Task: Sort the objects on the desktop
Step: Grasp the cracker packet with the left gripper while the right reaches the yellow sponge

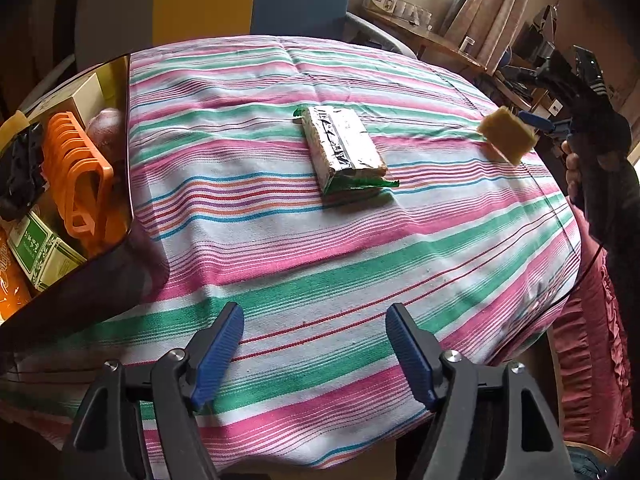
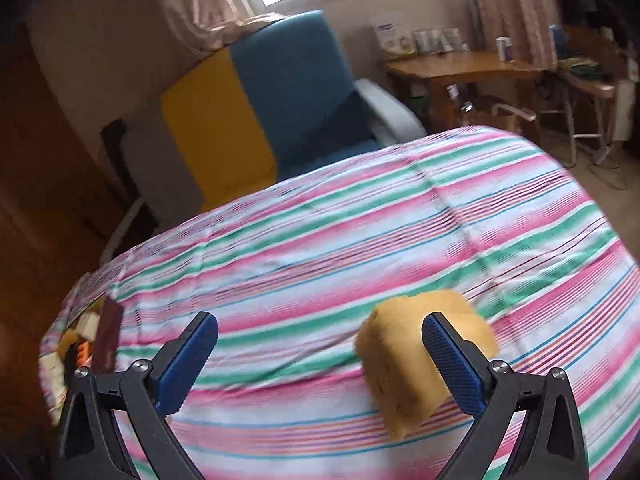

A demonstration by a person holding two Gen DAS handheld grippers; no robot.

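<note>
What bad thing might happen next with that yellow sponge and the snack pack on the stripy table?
1. The yellow sponge touches only one finger of the right gripper, whose jaws stand wide open, so it will probably drop, perhaps past the table edge.
2. The box at the left already looks crowded with an orange rack and cartons, so more items may spill out.
3. The snack pack looks slippery in its wrapper; the left gripper may lose it.

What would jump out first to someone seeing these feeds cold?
The loud pink-and-green striped tablecloth fills both views, with a silver foil-wrapped packet lying mid-table. A yellow sponge sits against one finger of the wide-open right gripper, and a bin of sorted items stands at the table's left edge.
</note>
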